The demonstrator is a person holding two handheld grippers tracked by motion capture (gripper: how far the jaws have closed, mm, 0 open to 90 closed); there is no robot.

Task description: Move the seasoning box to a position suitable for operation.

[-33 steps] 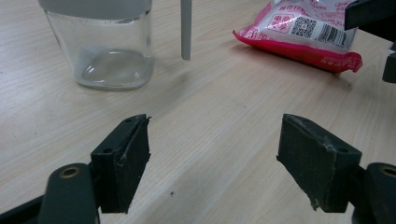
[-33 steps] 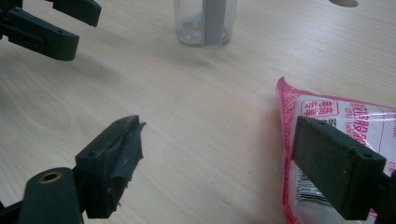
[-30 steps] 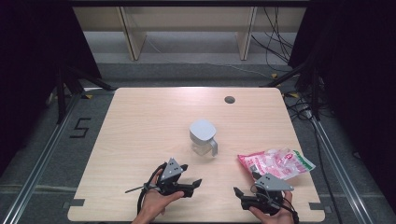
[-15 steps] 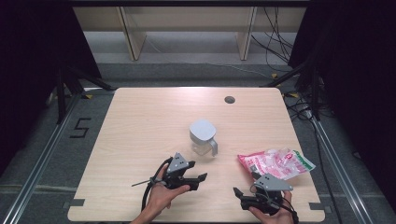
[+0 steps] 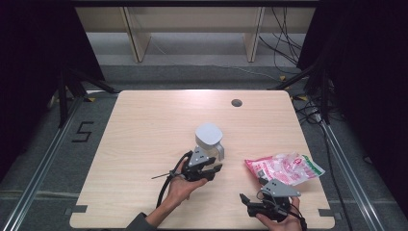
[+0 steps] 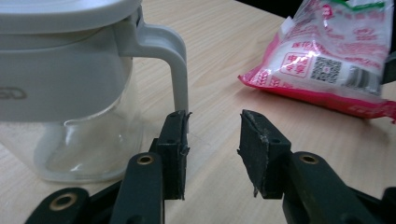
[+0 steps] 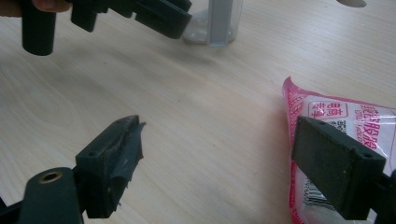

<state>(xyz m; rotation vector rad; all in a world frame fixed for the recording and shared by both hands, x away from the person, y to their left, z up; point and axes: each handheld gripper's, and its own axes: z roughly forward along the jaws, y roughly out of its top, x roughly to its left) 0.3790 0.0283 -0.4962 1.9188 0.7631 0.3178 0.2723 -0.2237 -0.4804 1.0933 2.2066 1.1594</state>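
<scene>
High view gives us our count: one jug (image 5: pixel 209 141), one pink bag (image 5: pixel 284 169), one dark hole (image 5: pixel 236 102) in the tabletop (image 5: pixel 144 139), and two hand-held grippers. We take the jug as our landmark.

The jug stands upright near the middle of the tabletop. It has a pale grey lid, a grey band beneath it, a clear body and a grey handle (image 6: pixel 175 65) that runs down its side. The pink bag lies well to the right of the jug, flat on the wood, with white panels and a square code printed on it. The hole sits beyond the jug, toward the far edge.

Our left hand-held gripper (image 5: pixel 210 172) is just in front of the jug, on its near side. In the left gripper view its jaws stand part open, with one pad (image 6: pixel 175 149) right at the foot of the handle and bare wood in the gap. These jaws have just been closing. A second ago this hand-held gripper was farther back from the jug and to its left.

Our right hand-held gripper (image 5: pixel 248 204) waits at the near edge, right of the jug and just before the bag, jaws wide apart over bare wood, where it was before.
</scene>
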